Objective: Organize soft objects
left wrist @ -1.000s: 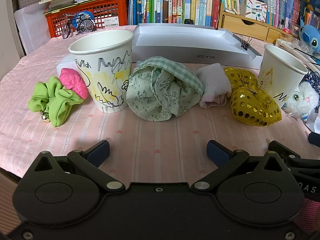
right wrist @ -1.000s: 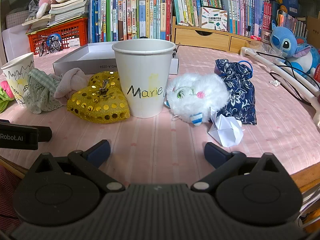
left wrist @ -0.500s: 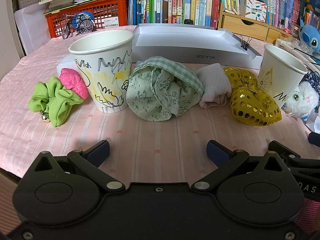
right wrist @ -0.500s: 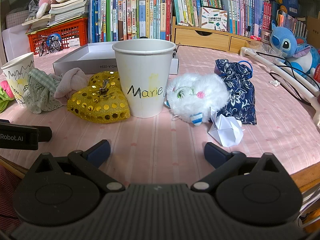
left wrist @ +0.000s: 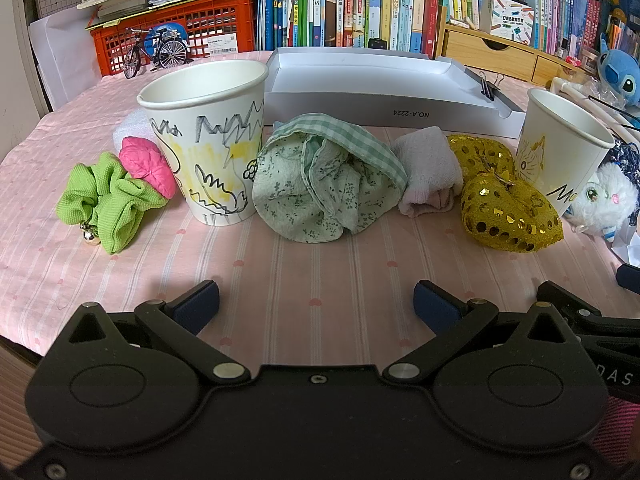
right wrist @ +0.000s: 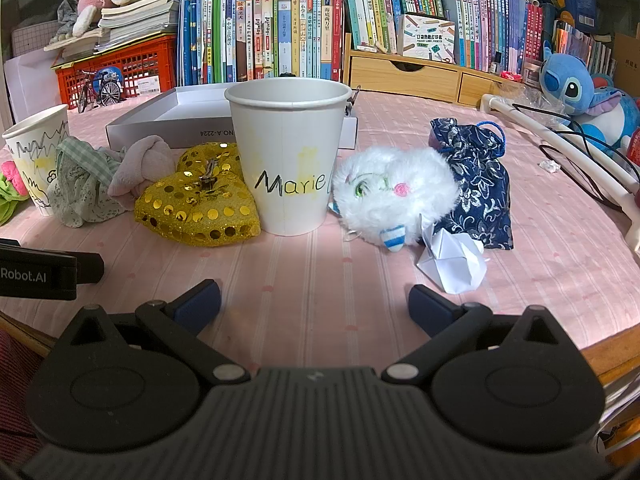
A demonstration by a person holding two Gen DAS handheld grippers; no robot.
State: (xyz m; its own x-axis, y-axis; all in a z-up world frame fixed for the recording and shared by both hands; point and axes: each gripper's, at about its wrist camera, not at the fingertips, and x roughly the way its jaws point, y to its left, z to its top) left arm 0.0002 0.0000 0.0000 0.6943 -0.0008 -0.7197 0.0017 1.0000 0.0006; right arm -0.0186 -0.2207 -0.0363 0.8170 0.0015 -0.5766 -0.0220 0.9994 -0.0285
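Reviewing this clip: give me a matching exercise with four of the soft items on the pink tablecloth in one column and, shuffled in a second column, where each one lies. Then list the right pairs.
Things:
1. green scrunchie
2. gold sequin heart
3. white fluffy toy
4. dark blue drawstring pouch

Places:
A. touching the right side of the Marie cup
B. behind the white fluffy toy, farthest right of the four
C. left of the scribbled cup, beside a pink soft item
D. touching the left side of the Marie cup

Pairs: 1-C, 2-D, 3-A, 4-B
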